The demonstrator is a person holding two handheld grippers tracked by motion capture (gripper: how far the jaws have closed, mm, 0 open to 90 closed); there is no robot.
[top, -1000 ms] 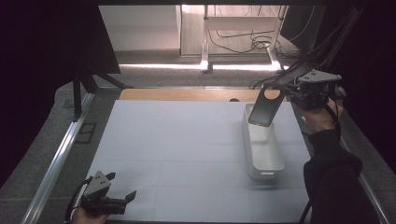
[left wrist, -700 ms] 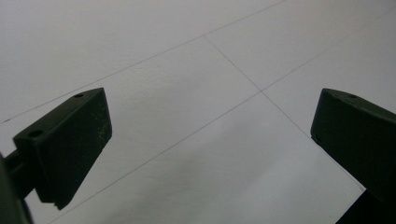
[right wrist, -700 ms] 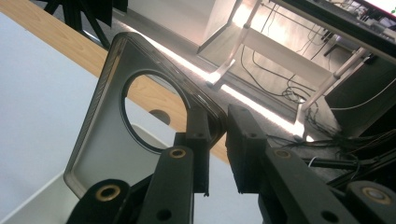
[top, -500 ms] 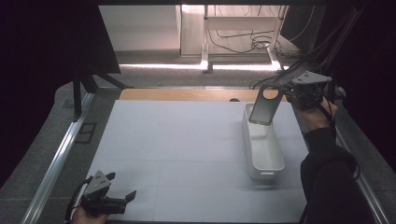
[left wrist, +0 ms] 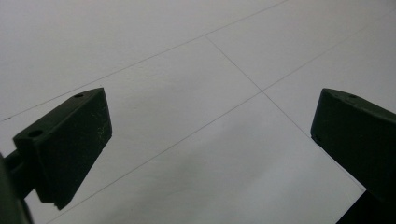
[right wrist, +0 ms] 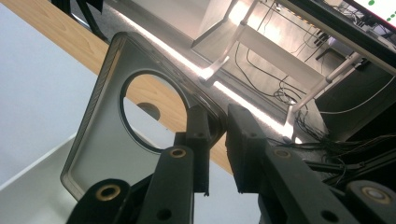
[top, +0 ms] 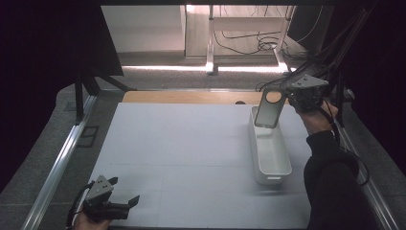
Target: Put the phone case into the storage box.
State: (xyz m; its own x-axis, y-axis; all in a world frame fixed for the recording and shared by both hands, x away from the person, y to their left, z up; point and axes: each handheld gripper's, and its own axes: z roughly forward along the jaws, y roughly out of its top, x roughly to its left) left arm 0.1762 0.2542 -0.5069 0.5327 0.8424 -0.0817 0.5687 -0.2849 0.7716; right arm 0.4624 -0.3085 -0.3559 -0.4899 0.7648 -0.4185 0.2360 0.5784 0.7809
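At about seven o'clock on the bench (top: 191,143), the left tool (top: 125,203) is resting low over the white surface, its jaws standing spread with nothing between them. Farther off, at two o'clock, the right tool (right wrist: 215,140) is pinching the rim of a grey translucent phone case (top: 269,109), which is hanging upright over the far end of the white bin (top: 273,158), its round camera hole uppermost.
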